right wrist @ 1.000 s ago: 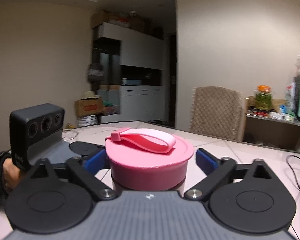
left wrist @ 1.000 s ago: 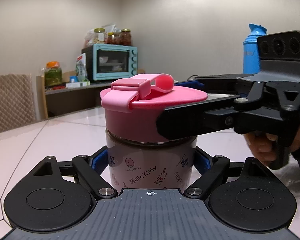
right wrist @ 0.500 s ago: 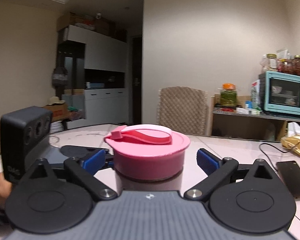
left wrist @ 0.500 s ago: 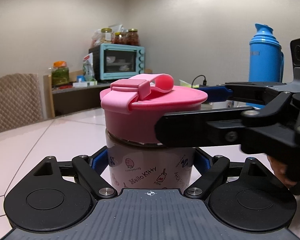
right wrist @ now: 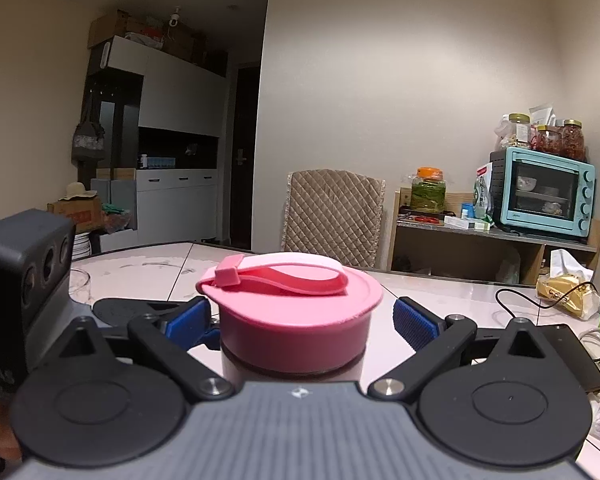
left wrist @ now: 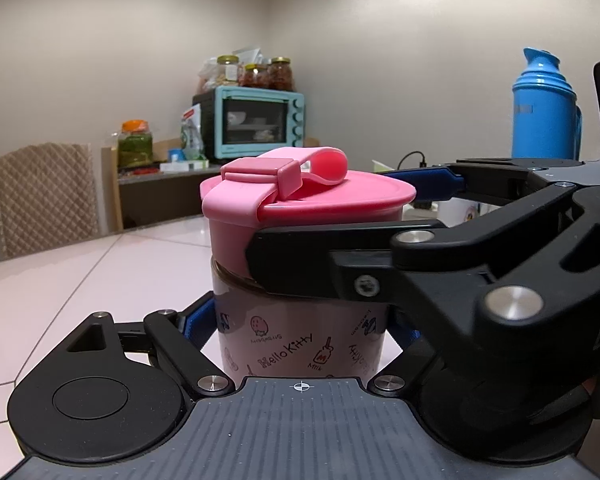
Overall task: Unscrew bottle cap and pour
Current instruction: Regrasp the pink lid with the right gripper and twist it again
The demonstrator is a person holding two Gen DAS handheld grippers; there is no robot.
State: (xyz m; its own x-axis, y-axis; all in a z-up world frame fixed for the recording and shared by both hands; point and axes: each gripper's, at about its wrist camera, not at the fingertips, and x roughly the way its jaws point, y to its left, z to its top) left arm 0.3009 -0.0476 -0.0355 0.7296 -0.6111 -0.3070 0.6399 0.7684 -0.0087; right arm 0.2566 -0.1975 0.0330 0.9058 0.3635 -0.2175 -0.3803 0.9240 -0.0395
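Note:
A Hello Kitty bottle (left wrist: 300, 344) stands upright on the pale table (left wrist: 100, 264), topped by a wide pink cap (left wrist: 308, 208) with a strap. My left gripper (left wrist: 300, 328) is shut on the bottle's body, a blue pad pressed against each side. From the right, my right gripper (right wrist: 300, 316) straddles the cap (right wrist: 292, 312) at lid height and is open. Its right pad (right wrist: 414, 320) stands clear of the cap, while the left pad sits close beside it. Its near black finger (left wrist: 340, 264) crosses in front of the cap's lower edge. A hand holds each gripper.
A blue thermos (left wrist: 540, 112) stands at the back right. A phone (right wrist: 572, 360), a cable and a snack packet (right wrist: 568, 292) lie on the table's right side. Beyond the far edge are a quilted chair (right wrist: 334, 208) and a teal oven (right wrist: 544, 196) on a shelf.
My right gripper has swung around the cap, so its view panned right to the chair and oven, and it looms larger in the left wrist view. The left gripper and bottle stayed put.

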